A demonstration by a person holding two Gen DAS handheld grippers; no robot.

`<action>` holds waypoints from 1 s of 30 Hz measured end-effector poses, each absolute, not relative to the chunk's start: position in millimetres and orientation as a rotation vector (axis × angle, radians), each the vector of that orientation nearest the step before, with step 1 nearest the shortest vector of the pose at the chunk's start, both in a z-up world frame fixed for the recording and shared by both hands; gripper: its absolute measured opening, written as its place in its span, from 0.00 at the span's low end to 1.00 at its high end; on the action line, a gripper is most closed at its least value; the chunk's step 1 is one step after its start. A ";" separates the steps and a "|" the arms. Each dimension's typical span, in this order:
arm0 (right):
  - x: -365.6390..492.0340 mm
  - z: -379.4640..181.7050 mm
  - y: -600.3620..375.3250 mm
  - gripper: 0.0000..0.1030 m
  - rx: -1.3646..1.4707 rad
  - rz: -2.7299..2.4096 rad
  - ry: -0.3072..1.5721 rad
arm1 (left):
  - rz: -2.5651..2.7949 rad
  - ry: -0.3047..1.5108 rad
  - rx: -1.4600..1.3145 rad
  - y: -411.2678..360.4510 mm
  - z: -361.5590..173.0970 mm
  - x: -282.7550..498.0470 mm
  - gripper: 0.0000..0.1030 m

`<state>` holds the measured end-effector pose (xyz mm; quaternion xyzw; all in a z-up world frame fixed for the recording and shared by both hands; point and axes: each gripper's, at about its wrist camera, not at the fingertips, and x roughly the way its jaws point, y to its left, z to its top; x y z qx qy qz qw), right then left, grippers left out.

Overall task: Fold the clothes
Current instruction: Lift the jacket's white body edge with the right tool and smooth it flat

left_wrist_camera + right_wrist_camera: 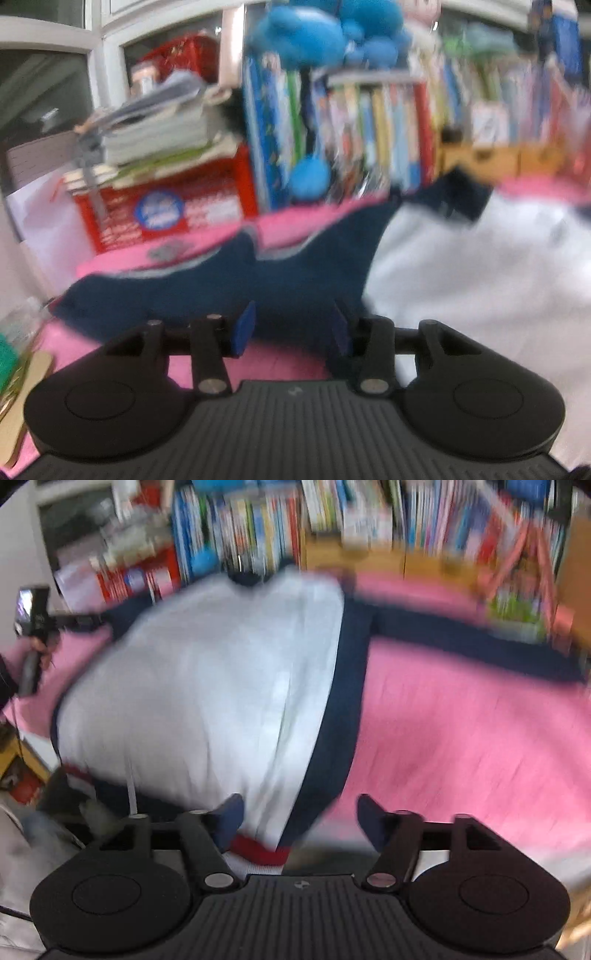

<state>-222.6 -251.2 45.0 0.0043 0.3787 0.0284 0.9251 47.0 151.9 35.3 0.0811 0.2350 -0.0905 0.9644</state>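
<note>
A white sweatshirt with navy sleeves and side panels [207, 686] lies spread on a pink cloth-covered table [461, 746]. Its red and white hem [258, 853] lies between the open jaws of my right gripper [301, 821], which holds nothing. One navy sleeve [480, 638] stretches to the right. In the left wrist view the other navy sleeve [229, 277] lies just ahead of my open left gripper [291, 328], with the white body [480, 266] to the right. The left gripper [33, 627] also shows at the far left of the right wrist view, held in a hand.
A bookshelf full of books [369, 136] stands behind the table. A red box [166, 206] with stacked papers [155, 136] sits at the back left. Blue plush toys [325, 33] hang above. Both views are motion-blurred.
</note>
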 end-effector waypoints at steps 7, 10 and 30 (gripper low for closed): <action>-86.6 71.5 -239.9 0.78 -0.028 0.096 0.523 | -0.369 0.527 0.242 69.9 16.9 93.6 0.42; 6.5 45.0 -219.9 0.61 -0.018 0.146 0.580 | -0.422 0.594 0.289 34.7 -2.2 128.8 0.30; 284.1 -54.0 -236.6 0.29 -0.072 -0.067 0.654 | -0.251 0.595 0.327 18.7 -24.7 300.0 0.27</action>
